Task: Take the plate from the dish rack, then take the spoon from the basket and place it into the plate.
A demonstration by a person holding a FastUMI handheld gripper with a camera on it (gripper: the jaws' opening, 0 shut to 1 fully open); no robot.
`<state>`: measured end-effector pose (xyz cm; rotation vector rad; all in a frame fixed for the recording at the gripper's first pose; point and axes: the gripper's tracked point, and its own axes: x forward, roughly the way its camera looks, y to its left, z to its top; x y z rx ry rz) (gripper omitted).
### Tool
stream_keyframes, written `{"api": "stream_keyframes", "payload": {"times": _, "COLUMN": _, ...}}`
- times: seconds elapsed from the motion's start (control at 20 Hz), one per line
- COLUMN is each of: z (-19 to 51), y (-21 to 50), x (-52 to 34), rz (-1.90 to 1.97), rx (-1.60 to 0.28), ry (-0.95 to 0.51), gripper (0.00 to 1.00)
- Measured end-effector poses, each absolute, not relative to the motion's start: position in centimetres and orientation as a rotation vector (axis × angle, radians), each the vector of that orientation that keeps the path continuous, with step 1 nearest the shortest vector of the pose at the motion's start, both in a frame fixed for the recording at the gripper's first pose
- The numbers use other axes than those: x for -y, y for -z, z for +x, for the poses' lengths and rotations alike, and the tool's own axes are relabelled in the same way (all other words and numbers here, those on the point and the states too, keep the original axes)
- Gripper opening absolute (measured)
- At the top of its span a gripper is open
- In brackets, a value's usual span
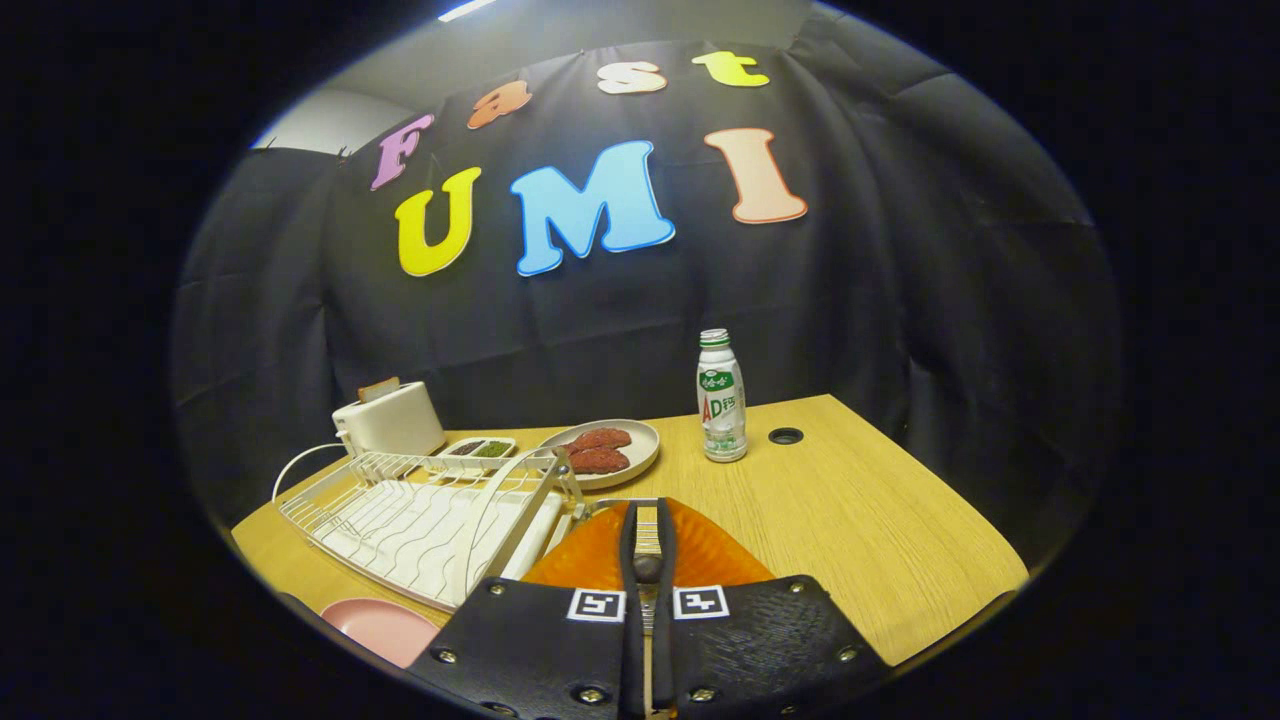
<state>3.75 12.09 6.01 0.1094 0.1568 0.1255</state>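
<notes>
Gripper [647, 515] with fingers drawn narrow, both pressing on one slim handle, judged to be the spoon [648, 540]; its long axis runs straight ahead along the fingers, above one orange basket [715, 550]. The one pink plate [380, 628] lies on the table [860, 520], low and to the left of the fingers, just beside the near corner of the one dish rack [420, 520] (so the carry goes left and back). Beyond: one plate of meat [640, 440], one bottle [721, 395], one toaster [390, 420].

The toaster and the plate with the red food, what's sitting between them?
A small white dish with two compartments, holding something dark and something green, sits between the toaster and the plate in the gripper view. The gripper is shut on the spoon.
</notes>
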Motion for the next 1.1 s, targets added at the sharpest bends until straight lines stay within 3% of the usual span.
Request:
{"api": "stream_keyframes", "payload": {"times": 0.6, "z": 2.3, "y": -12.4, "x": -11.5, "rz": 0.093, "rx": -0.190, "ry": -0.087, "gripper": 0.03}}
{"api": "stream_keyframes", "payload": {"times": 1.1, "z": -3.7, "y": -19.2, "x": -12.8, "rz": 0.040, "rx": -0.156, "ry": -0.064, "gripper": 0.03}}
